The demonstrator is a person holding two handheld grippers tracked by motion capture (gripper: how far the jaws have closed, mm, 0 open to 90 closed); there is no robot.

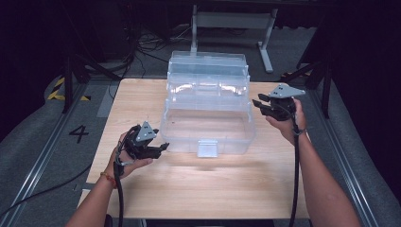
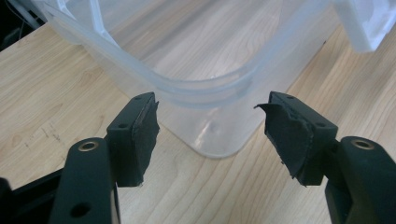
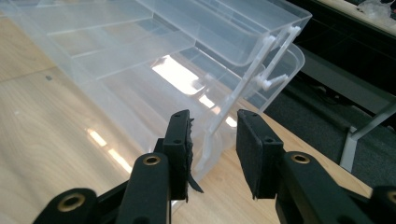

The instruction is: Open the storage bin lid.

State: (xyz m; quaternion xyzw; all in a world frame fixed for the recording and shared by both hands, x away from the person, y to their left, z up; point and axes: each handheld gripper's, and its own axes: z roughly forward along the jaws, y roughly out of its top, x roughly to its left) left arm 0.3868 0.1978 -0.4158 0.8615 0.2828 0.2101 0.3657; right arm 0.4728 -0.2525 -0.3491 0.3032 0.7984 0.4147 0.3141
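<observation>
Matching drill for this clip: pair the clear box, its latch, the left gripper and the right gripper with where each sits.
1 clear tiered box
2 latch
3 left gripper
4 right gripper

a at the box's near-left corner, jaws open
b middle of the wooden table
c on the box's front wall
d beside the box's right side

Pairs: 1-b, 2-c, 3-a, 4-d

Black left gripper (image 1: 163,147) with grey plate, trailing black cable.
</observation>
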